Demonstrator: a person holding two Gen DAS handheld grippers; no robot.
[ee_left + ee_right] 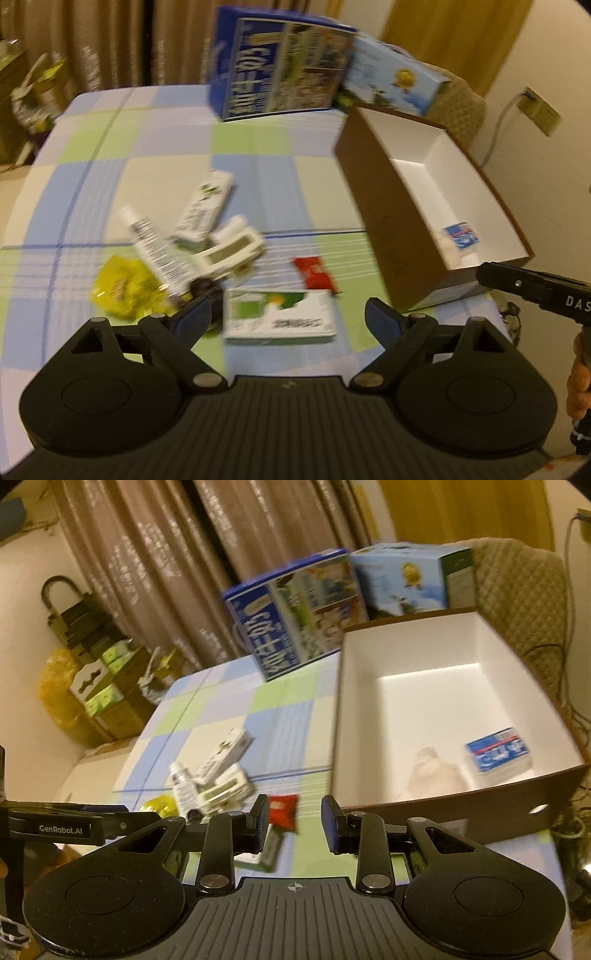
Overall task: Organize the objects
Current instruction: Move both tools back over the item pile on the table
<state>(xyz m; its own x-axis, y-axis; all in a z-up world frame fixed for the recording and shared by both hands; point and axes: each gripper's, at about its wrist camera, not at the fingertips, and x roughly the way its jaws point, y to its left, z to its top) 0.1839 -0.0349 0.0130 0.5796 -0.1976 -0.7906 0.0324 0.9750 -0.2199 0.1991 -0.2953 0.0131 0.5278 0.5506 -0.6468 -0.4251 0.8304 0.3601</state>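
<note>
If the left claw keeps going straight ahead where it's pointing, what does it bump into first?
Probably the white and green box lying flat on the table, right between the open left claw fingers. The red packet lies just beyond it. Depth is hard to judge in this blurry view.

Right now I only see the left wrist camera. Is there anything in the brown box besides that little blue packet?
Observer: Yes. The right wrist view looks down into the brown box: a pale, soft-looking lump lies left of the blue packet. It is too blurred to name.
Operator: Is the other gripper carrying anything?
Observer: No. The right gripper is open and empty, and the red packet lies on the checked tablecloth just beyond its fingers.
Operator: Anything odd about the box?
Observer: There is a small oval hole in its near wall.
</note>
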